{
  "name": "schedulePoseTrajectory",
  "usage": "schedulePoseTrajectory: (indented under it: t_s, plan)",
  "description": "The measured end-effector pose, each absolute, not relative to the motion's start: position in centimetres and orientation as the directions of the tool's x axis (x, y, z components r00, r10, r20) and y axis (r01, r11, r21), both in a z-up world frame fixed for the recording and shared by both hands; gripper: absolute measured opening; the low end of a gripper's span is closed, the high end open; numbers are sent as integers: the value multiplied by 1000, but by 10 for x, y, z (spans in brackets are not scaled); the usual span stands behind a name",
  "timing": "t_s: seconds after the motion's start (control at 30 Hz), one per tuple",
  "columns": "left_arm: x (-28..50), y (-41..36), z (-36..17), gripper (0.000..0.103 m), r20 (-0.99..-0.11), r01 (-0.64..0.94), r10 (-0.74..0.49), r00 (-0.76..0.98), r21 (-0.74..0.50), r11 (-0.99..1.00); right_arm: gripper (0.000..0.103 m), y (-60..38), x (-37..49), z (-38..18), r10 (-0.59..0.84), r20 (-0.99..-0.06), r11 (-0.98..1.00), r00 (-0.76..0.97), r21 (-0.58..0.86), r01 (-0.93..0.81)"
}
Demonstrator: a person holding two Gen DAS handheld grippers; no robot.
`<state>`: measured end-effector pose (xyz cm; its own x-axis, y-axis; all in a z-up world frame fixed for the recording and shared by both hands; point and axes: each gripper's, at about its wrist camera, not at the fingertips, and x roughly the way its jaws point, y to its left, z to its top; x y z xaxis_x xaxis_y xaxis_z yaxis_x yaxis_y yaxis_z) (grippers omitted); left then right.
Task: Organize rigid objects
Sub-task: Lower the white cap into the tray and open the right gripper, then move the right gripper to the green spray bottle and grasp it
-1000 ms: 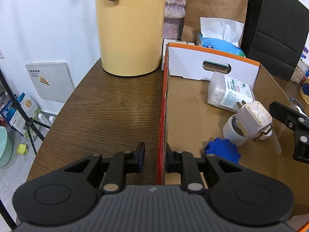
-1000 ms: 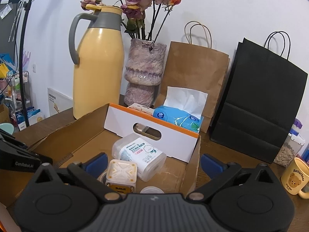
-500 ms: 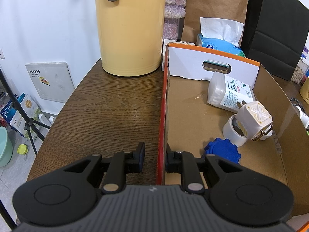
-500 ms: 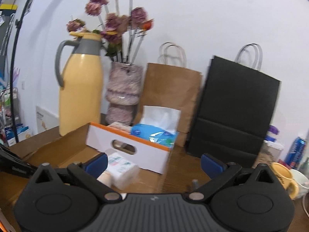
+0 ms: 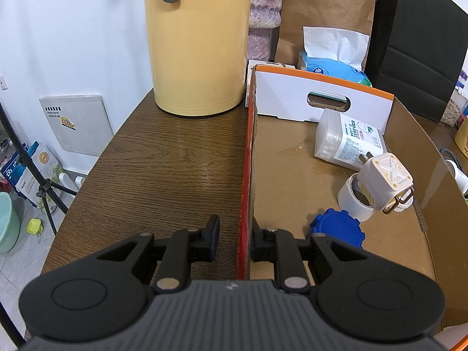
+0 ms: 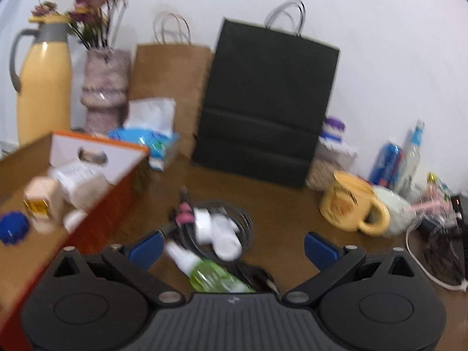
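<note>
My left gripper [image 5: 235, 241] is shut on the left wall of the cardboard box [image 5: 247, 175], one finger outside and one inside. Inside the box lie a blue lid [image 5: 336, 231], a white tape roll [image 5: 352, 197], a white plug adapter [image 5: 386, 182] leaning on the roll, and a labelled white container [image 5: 348, 139]. My right gripper [image 6: 232, 250] is open with nothing between its fingers, to the right of the box [image 6: 102, 204]. Below it on the table lie a green spray bottle [image 6: 210, 272], a white bottle [image 6: 223, 235] and coiled black cables [image 6: 242, 219]. The right wrist view is blurred.
A yellow thermos [image 5: 196, 44], a vase [image 5: 263, 11], a tissue pack [image 5: 333, 67], a brown bag [image 6: 169, 87] and a black bag [image 6: 269, 111] stand at the back. A yellow mug [image 6: 348, 204], a pale cup, cans and cords crowd the table's right side.
My right gripper has left the box and swung right, so its view now looks onto the table beside the box. The left gripper and the box have stayed still.
</note>
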<state>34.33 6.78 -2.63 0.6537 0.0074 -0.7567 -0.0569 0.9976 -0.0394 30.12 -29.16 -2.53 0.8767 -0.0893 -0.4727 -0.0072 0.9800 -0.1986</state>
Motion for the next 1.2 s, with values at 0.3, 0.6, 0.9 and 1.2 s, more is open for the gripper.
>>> schedulePoseTrajectory:
  t_s: [0.3, 0.6, 0.9, 1.2]
  plan:
    - [343, 68, -26, 20, -757, -57, 7, 654, -39, 998, 103, -306, 315, -63, -106, -562, 984, 820, -177, 6]
    - [343, 68, -26, 20, -756, -57, 8, 654, -39, 998, 100, -300, 315, -69, -40, -582, 990, 812, -133, -46]
    - [343, 68, -26, 20, -757, -57, 8, 654, -39, 998, 74, -279, 298, -67, 45, -591, 985, 805, -108, -135]
    - [343, 68, -27, 20, -756, -57, 8, 654, -39, 998, 57, -278, 315, -67, 88, -609, 987, 789, -55, -153]
